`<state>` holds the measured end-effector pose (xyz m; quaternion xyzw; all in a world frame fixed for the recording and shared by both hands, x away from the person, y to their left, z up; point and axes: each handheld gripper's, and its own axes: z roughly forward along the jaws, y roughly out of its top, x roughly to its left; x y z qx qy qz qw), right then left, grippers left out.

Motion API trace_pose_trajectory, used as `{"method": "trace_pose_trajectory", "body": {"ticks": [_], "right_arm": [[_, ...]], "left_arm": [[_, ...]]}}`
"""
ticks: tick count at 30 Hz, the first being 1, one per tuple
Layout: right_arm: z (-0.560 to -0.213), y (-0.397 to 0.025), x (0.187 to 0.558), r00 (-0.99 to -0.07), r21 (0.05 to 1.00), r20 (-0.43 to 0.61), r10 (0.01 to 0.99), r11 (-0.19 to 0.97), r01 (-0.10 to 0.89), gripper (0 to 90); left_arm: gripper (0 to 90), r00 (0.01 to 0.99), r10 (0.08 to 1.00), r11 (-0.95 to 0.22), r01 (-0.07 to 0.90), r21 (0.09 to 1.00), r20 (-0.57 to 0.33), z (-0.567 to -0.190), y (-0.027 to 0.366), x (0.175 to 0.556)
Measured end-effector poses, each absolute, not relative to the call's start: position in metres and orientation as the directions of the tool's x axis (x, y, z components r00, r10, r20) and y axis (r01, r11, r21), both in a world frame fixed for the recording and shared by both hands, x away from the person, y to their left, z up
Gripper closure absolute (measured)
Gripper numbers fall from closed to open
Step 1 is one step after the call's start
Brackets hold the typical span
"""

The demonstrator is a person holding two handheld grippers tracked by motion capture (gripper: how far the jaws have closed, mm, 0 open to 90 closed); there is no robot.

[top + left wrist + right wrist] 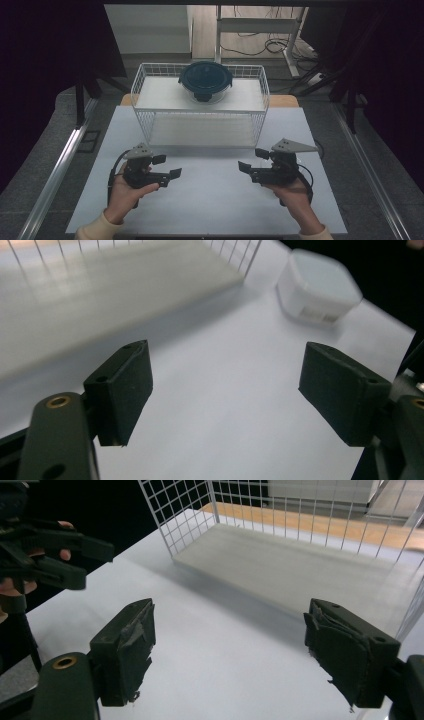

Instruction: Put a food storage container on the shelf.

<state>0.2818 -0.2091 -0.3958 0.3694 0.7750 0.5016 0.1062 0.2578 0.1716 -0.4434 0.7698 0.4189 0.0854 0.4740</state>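
A round clear container with a dark blue lid [205, 80] stands on the top shelf of a white wire rack [141, 82] at the back of the white table [210, 205]. My left gripper [169, 166] is held over the table's front left, open, with nothing between its jaws [225, 395]. At the front right my right gripper [252, 160] is also open and empty [227, 650]. Both point inward toward each other, in front of the rack. The rack's bare lower shelf [300, 575] lies just beyond the right gripper's jaws.
A pale rounded box [320, 287] sits on the table at the upper right of the left gripper view. The left gripper and its hand [50, 555] show at the upper left of the right gripper view. Dark floor, metal rails and cables surround the table.
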Motion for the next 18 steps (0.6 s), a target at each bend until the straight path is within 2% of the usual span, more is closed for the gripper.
{"method": "trace_pose_trajectory", "body": {"ticks": [1,6,9,18], "right_arm": [[-0.405,-0.214,0.275,-0.697,0.861,0.225,0.681,0.197,0.47,23.0],[-0.42,-0.219,0.27,-0.687,0.837,0.219,0.693,0.228,0.497,23.3],[-0.433,-0.223,0.271,-0.678,0.817,0.235,0.697,0.237,0.526,24.4],[-0.433,-0.223,0.273,-0.677,0.812,0.229,0.699,0.246,0.529,25.5]], "left_arm": [[21.1,0.628,0.732,-0.196,0.567,0.8,-0.265,-0.446,0.173,0.256],[21.5,0.599,0.763,-0.191,0.569,0.8,-0.244,-0.454,0.179,0.25],[21.7,0.591,0.759,-0.171,0.585,0.793,-0.272,-0.457,0.181,0.25],[22.1,0.581,0.774,-0.176,0.58,0.796,-0.253,-0.46,0.184,0.25]]}}
